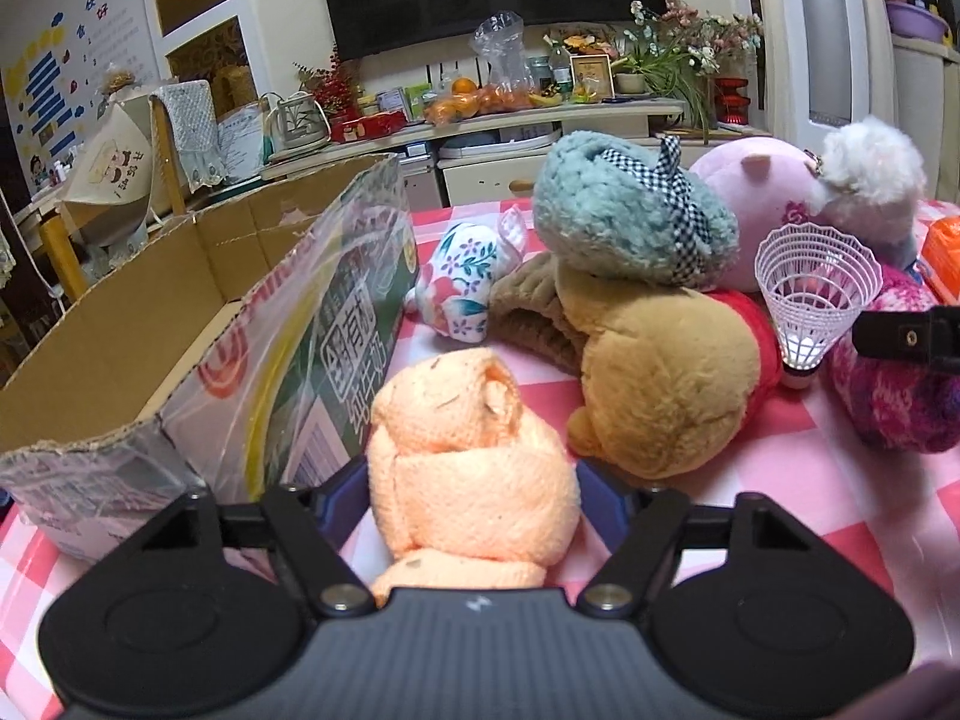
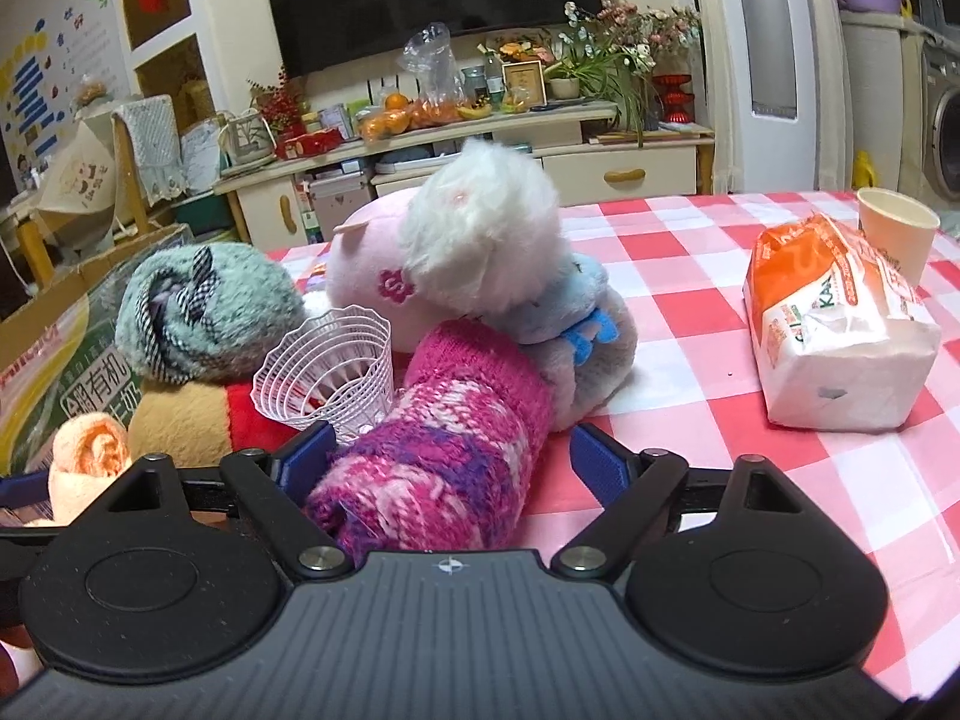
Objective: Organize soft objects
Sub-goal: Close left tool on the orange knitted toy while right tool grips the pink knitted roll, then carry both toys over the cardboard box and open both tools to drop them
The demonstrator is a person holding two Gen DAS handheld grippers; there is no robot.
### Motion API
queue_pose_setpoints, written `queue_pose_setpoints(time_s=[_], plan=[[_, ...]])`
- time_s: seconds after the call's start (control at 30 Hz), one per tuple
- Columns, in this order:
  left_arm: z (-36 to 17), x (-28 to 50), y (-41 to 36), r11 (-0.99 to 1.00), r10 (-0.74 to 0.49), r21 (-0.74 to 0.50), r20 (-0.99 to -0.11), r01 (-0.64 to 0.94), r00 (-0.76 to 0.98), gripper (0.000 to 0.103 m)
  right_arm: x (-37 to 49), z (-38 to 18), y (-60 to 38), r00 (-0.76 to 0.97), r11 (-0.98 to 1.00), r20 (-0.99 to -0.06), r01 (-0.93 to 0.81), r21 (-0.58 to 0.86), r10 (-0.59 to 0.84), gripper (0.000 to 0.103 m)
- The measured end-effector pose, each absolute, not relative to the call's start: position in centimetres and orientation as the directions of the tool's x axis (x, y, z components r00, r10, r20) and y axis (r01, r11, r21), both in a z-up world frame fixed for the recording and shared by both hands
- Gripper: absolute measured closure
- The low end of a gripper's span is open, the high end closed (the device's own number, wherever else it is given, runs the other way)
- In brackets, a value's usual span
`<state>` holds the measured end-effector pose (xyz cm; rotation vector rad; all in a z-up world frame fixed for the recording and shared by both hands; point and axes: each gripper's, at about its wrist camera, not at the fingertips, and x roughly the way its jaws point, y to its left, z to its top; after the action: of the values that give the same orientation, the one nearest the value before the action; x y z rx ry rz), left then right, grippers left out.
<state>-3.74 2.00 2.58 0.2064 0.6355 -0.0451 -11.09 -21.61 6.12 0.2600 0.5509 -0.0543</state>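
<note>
My left gripper (image 1: 474, 492) has its blue fingers (image 1: 342, 498) around a rolled peach towel (image 1: 468, 450), pressed against both sides; the towel also shows in the right wrist view (image 2: 90, 456). My right gripper (image 2: 450, 462) is open, its fingers (image 2: 594, 468) set wide around a pink-purple knitted roll (image 2: 444, 450), with a gap on the right side. Beside them lie a yellow bear plush (image 1: 654, 372), a teal fuzzy hat (image 1: 630, 216), a pink pig plush (image 2: 384, 276), a white fluffy toy (image 2: 480, 240) and a floral cloth toy (image 1: 462, 282).
An open cardboard box (image 1: 198, 300) stands at the left on the pink checked tablecloth (image 2: 690, 276). A white plastic shuttlecock (image 1: 810, 294) rests among the toys. A tissue pack (image 2: 834, 324) and a paper cup (image 2: 894, 234) sit at the right.
</note>
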Motion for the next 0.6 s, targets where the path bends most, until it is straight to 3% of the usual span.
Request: queue_pose_setpoints(time_s=[0.07, 0.13, 0.6], plan=[[2.6, -3.6, 1.7, 0.976, 0.029, 0.19, -0.595, 0.106, 0.803, 0.034, -11.0, 6.0, -21.9, 0.851, 0.962, -0.523, 0.11, 0.251, 0.04, 0.014], [2.6, -3.7, 1.5, 0.974, 0.026, 0.195, -0.598, 0.115, 0.801, 0.036, -10.8, 6.1, -22.1, 0.853, 0.96, -0.519, 0.1, 0.26, 0.052, 0.02], [4.4, -3.8, 0.1, 0.937, -0.135, 0.167, -0.638, 0.307, 0.758, 0.039, -10.9, 5.8, -23.1, 0.851, 0.93, -0.516, 0.108, 0.352, 0.096, 0.033]])
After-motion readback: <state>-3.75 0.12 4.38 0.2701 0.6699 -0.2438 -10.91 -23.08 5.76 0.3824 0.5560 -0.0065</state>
